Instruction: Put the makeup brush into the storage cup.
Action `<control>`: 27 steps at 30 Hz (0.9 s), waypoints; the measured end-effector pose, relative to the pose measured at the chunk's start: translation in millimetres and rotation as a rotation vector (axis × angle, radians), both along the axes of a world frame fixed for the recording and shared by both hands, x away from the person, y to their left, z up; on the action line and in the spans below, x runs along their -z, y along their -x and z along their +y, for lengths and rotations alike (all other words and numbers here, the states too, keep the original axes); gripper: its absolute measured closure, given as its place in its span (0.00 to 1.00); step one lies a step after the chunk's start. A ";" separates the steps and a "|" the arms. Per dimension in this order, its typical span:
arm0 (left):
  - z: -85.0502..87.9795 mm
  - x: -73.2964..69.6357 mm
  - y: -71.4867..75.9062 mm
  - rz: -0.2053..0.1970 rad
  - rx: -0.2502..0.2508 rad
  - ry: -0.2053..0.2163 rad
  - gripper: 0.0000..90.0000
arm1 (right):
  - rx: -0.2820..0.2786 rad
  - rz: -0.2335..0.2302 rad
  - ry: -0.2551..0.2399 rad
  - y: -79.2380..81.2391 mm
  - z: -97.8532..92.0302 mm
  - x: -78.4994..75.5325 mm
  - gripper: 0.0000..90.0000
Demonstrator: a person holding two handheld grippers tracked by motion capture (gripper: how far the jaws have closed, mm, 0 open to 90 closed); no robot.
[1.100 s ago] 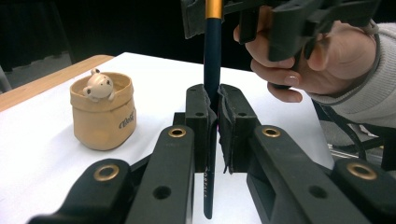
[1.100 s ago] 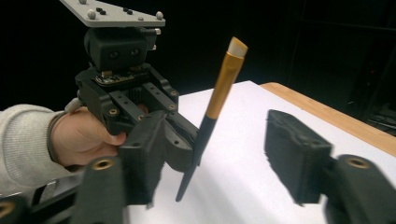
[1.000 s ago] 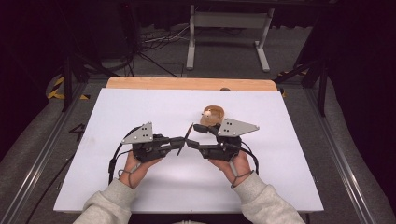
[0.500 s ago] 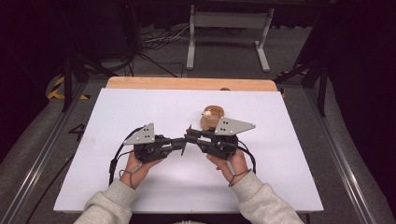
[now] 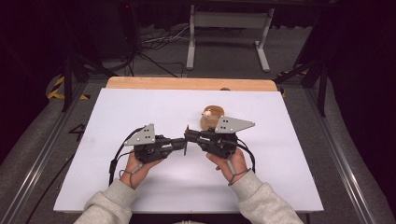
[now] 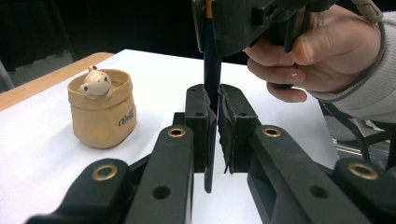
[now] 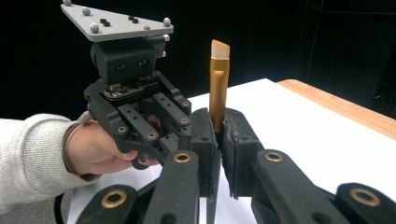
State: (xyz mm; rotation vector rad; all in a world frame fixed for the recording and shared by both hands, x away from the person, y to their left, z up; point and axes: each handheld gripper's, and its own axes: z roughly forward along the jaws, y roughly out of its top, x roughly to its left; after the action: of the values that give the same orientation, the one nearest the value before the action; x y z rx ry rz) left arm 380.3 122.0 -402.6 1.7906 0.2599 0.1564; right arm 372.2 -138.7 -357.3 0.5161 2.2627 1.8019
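Both tools are clamping one brush (image 7: 218,84): the left tool (image 5: 183,144) and right tool (image 5: 187,135) are hiding its dark handle; only its tip is showing.

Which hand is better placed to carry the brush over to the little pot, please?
Right, probably: the right tongs grip the brush by its gold collar beside the pot; the left tongs sit farther off.

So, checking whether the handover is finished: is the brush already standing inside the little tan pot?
No, the brush is clamped between both grippers' jaws, apart from the tan pot.
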 end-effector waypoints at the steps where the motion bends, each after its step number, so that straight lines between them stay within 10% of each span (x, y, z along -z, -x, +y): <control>1: 0.1 -0.2 0.3 -0.004 -0.005 0.003 0.90 | 0.004 0.000 0.001 -0.1 -0.5 -0.6 0.93; 12: 9.5 -2.6 -4.9 0.066 -0.045 0.036 0.29 | 0.062 -0.020 0.004 -9.4 -13.5 -16.6 0.93; 27: 37.7 1.1 1.5 0.094 -0.104 0.011 0.12 | 0.183 -0.064 0.022 -33.4 -36.7 -45.5 0.93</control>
State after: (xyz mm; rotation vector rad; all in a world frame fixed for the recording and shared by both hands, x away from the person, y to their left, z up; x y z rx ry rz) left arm 378.8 159.7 -403.7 1.7771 0.4209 0.1452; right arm 405.6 -175.4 -311.8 0.6299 2.1156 1.6786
